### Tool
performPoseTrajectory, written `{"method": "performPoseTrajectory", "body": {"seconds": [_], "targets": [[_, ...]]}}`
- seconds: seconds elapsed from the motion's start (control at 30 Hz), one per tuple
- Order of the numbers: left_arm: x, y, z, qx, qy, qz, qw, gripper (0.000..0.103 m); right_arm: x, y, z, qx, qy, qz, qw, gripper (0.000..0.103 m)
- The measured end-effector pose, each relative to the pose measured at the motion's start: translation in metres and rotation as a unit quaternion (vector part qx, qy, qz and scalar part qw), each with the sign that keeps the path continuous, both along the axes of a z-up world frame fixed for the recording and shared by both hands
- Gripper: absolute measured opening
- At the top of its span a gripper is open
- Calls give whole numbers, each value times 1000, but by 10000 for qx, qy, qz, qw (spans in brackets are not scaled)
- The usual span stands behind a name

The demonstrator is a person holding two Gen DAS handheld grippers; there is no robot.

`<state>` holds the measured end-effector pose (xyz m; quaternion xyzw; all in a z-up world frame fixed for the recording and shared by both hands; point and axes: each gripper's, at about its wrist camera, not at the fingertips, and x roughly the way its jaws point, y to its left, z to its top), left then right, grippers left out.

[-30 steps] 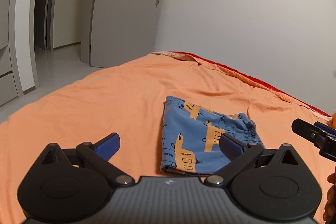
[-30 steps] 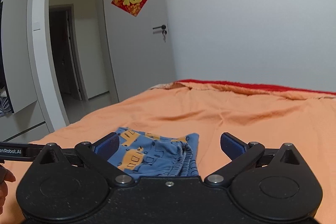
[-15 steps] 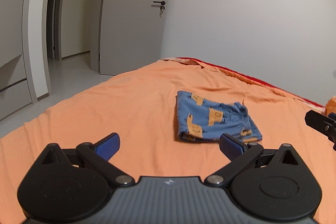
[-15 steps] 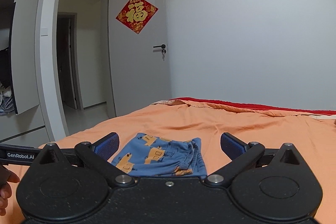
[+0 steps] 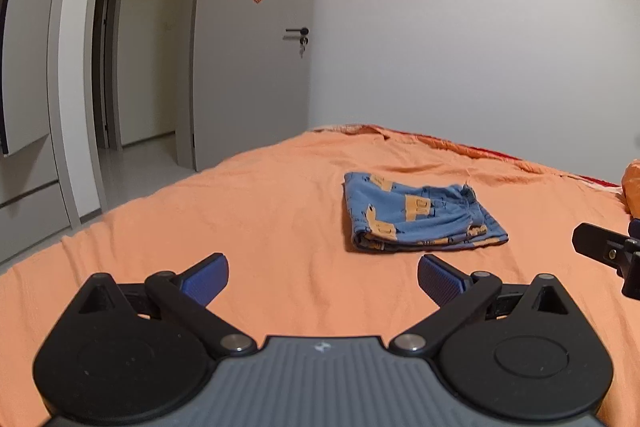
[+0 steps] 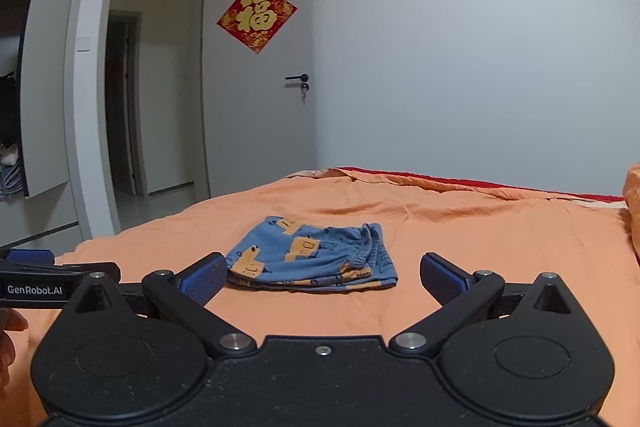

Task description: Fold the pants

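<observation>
The blue pants with orange prints lie folded into a compact stack on the orange bed sheet. In the right wrist view the pants lie just ahead of the fingers. My left gripper is open and empty, held back from the pants, to their near left. My right gripper is open and empty, a little short of the stack. Part of the right gripper shows at the right edge of the left wrist view.
An orange pillow sits at the bed's right edge. A grey door with a red decoration stands open beyond the bed's far left, next to the doorway. A wardrobe stands at far left. The left gripper's side lies near left.
Both grippers have pulled back and lifted away from the pants, which now look smaller and farther off. The pants stay folded on the bed. Both grippers stay open.
</observation>
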<state>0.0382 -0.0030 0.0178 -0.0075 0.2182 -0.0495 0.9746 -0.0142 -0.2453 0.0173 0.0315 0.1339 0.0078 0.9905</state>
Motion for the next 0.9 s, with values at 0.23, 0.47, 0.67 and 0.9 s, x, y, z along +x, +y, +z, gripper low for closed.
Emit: {"method": "performPoseTrajectory", "body": {"seconds": [0.23,0.47,0.67,0.9], "targets": [[18,-1,-21,-59,313,75,9995,103,17,-5,-25,-50,357,-65,9993,102],[25,-2,-29,-90,422,70,9990,103,27,-10,-34,-59,488,-26,9988,102],[27,-3,-30,-54,481,23,9988,103,30,-13,-34,-103,525,-47,9986,102],[26,-2,-29,-58,468,32,9989,103,29,-13,-34,-117,535,-21,9985,102]]}}
